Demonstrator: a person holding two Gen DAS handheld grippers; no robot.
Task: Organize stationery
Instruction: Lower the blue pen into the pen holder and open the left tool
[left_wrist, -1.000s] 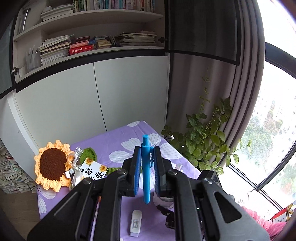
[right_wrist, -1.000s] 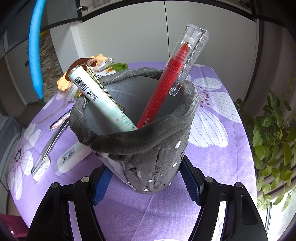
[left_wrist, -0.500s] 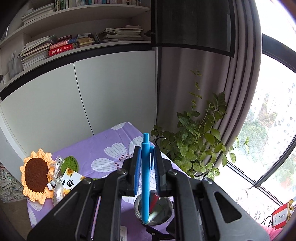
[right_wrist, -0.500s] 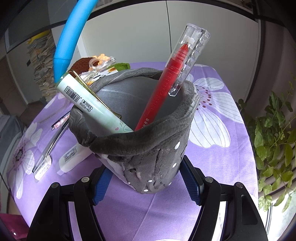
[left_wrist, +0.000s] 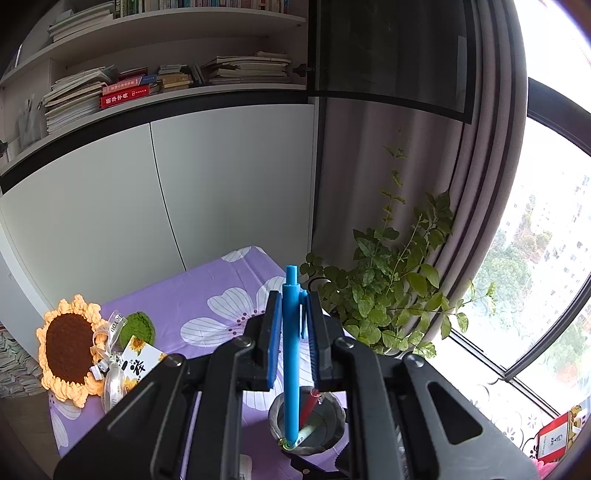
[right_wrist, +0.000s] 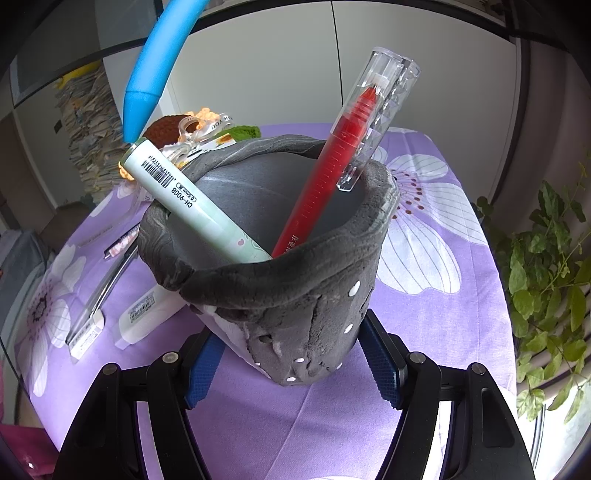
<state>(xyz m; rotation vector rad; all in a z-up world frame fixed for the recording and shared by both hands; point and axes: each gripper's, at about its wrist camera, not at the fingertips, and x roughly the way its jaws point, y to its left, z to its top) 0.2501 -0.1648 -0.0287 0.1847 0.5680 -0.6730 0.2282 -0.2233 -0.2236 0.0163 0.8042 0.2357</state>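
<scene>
So the left claw (left_wrist: 291, 332) is pinching the blue pen (left_wrist: 290, 354) upright between its blue pads. Compared with a second ago the view has slid across: back then the pen hung over bare purple cloth with a white eraser under it, now its tip sits right over the mouth of the grey pen cup (left_wrist: 307, 424) at the bottom centre of the left wrist view. From the right wrist view the blue tip (right_wrist: 142, 99) comes in at the upper left, just above the top end of the mint pen, not inside the rim yet. My read: the carry is basically done, and lowering and letting go is what's left.

Right claw (right_wrist: 290, 354) hasn't budged, its pads pressed on either side of the cup's base, steadying it on the worktop (right_wrist: 424, 332).

Count, near to far:
- one cup
- two pens already in it: mint pen (right_wrist: 192, 206) leaning left, red pen (right_wrist: 332, 166) with a clear cap leaning right
- one blue pen in the air
- left of the cup on the cloth: one white eraser (right_wrist: 144, 317), one slim clear pen (right_wrist: 99, 299), one pinkish pen (right_wrist: 120, 242) half hidden
- further back: one crochet sunflower (left_wrist: 68, 350) and one potted plant (left_wrist: 391, 295)
</scene>
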